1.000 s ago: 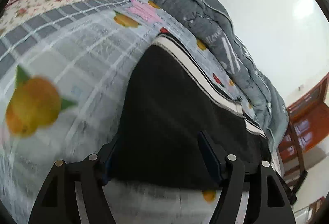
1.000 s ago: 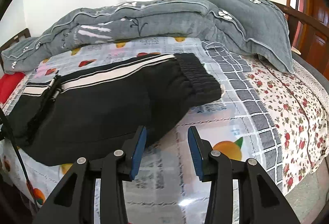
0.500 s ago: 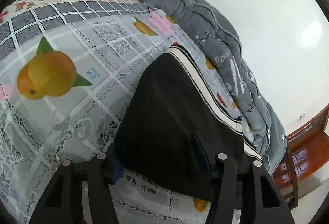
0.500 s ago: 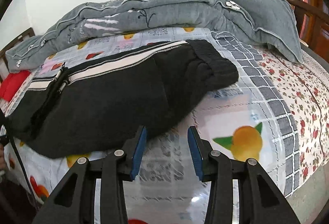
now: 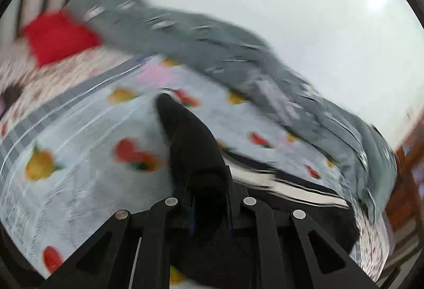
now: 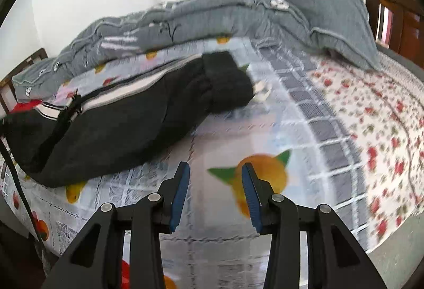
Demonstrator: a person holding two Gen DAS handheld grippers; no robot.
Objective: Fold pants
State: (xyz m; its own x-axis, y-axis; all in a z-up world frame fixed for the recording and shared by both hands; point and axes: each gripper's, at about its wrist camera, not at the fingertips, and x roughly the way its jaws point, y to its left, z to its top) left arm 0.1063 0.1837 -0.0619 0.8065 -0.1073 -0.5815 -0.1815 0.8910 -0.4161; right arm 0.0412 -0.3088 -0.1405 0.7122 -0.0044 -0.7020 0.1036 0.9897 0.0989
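Our left gripper (image 5: 208, 199) has just been closing and is now clamped on the leg end of the black track pants (image 6: 127, 119), with a peak of cloth lifted off the fruit-print bedsheet (image 6: 265, 135). Our right gripper (image 6: 216, 193) hangs empty, jaws apart, over the sheet near the waistband. We reckon the fold's only starting: the pants mostly lie stretched full length, below the grey quilt (image 6: 238, 16).

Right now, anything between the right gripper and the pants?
No object. In the right wrist view only bare fruit-print bedsheet separates the open right gripper from the black pants.
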